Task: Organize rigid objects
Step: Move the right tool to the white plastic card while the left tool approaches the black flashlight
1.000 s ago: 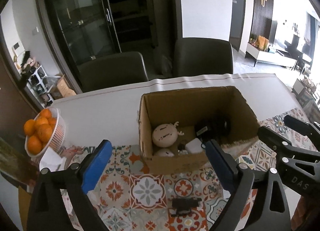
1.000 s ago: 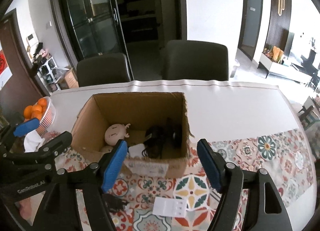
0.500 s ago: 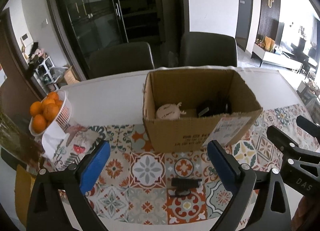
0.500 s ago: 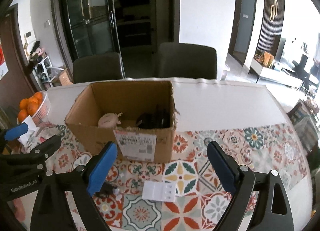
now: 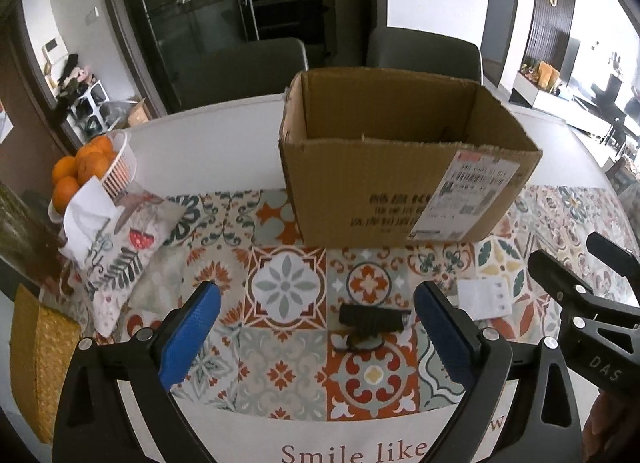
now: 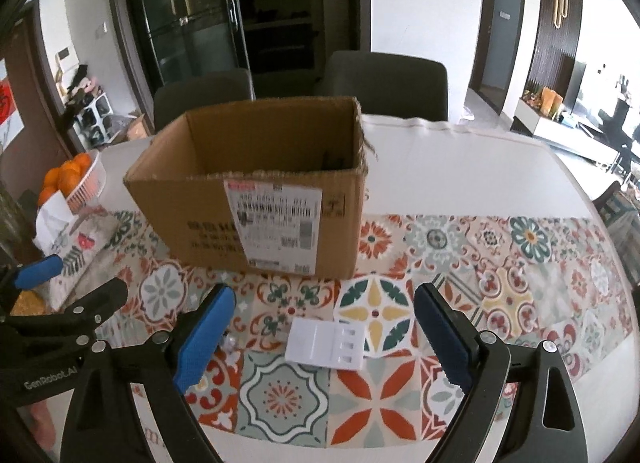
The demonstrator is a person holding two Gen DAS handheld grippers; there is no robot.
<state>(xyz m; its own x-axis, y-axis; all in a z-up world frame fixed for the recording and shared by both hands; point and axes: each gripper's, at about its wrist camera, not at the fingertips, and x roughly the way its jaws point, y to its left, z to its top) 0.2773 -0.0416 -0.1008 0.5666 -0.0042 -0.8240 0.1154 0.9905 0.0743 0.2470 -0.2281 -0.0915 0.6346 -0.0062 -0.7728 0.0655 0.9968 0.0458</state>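
Note:
An open cardboard box (image 5: 404, 191) stands on the patterned table runner; it also shows in the right wrist view (image 6: 260, 199). Its contents are hidden behind its front wall. A small black clip-like object (image 5: 372, 321) lies on the runner between the blue pads of my open, empty left gripper (image 5: 316, 339). A flat white plastic piece (image 6: 326, 343) lies between the pads of my open, empty right gripper (image 6: 320, 343); it also shows in the left wrist view (image 5: 484, 299). Both grippers hover low over the table's near edge.
A white basket of oranges (image 5: 92, 167) and a tissue pouch (image 5: 116, 239) sit at the left. A yellow woven item (image 5: 40, 363) is at the far left edge. Two dark chairs (image 6: 384, 83) stand behind the table. The right gripper's arm (image 5: 580, 303) shows at the left view's right side.
Both grippers have pulled back from over the box and dropped lower toward the table's near edge. The box contents have gone out of sight; the black object and white piece now sit between the pads.

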